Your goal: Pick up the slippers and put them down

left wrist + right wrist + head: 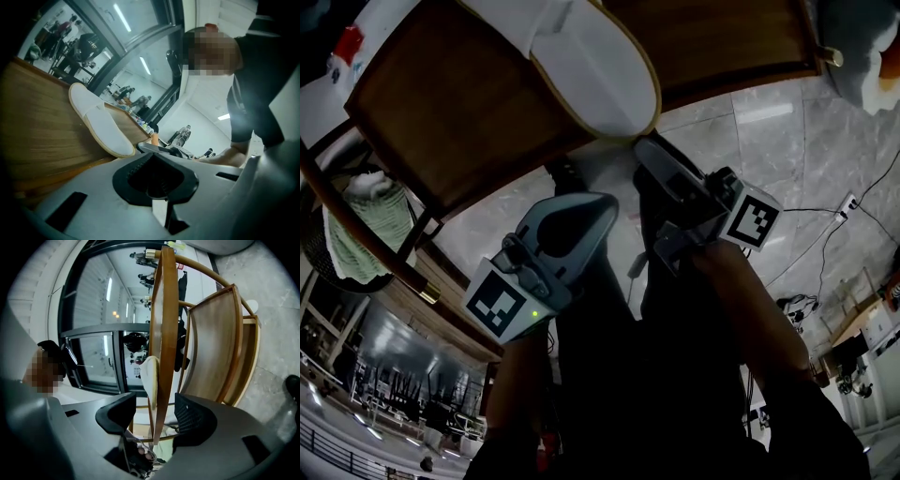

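Tongs: left tongs [598, 208] pressed together, empty; right tongs [659, 161] apart, empty.
Slipper: one white slipper [602, 67] lies flat on the desk [464, 108], near both tongs, untouched.
Progress: probably either unlifted or already set down.
Left: unclear; no second slipper visible.

Both forearms [752, 302] extended side by side, left hand-held gripper [596, 210] with jaws together, right hand-held gripper [660, 159] with jaws apart

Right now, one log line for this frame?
slipper: on wooden surface, not gripped | left gripper: shut, empty | right gripper: open, empty
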A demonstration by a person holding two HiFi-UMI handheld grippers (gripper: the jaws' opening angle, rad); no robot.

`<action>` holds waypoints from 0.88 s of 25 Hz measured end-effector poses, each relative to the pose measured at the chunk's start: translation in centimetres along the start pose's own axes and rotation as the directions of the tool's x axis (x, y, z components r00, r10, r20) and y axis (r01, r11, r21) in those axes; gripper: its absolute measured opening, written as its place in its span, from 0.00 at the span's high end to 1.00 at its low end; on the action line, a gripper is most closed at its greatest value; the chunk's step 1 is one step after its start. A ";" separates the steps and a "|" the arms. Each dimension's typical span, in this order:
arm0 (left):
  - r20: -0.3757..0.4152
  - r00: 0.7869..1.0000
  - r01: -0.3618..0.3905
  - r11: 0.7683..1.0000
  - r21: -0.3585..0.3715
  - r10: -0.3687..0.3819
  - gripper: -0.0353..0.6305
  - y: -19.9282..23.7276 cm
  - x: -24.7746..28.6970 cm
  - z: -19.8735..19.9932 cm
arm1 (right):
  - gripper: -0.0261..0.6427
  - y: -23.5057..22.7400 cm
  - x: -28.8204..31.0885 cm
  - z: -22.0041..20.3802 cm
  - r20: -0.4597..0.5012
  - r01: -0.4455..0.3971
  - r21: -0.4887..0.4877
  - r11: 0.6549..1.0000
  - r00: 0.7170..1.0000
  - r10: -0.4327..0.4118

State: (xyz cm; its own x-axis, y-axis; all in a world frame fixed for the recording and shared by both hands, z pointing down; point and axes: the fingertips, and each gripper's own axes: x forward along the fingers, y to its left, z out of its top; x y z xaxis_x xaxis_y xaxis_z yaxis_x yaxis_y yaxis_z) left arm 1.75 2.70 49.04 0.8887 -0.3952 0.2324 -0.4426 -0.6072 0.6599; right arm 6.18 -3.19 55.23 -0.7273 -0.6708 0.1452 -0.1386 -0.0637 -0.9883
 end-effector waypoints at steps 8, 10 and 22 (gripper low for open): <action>0.016 1.000 0.005 1.000 -0.018 -0.005 0.93 0.5 -0.1 -0.1 | 0.63 -0.5 0.4 -0.2 -0.019 -0.022 0.070 0.997 1.000 0.024; 0.017 1.000 0.003 1.000 -0.017 -0.003 0.93 0.6 -0.1 0.0 | 0.63 -0.6 0.5 -0.3 -0.025 -0.024 0.077 0.997 0.999 0.025; 0.012 1.000 -0.008 1.000 -0.027 0.008 0.93 0.9 -0.4 -0.5 | 0.85 -0.2 0.7 0.0 -0.030 -0.031 0.051 0.998 0.999 0.033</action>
State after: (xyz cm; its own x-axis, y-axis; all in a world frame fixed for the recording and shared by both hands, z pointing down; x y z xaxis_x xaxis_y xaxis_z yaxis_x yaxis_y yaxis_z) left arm 1.06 2.66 49.95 0.8835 -0.4087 0.2289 -0.4462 -0.5852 0.6771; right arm 5.68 -3.69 55.50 -0.7511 -0.6503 0.1140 -0.0815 -0.0800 -0.9935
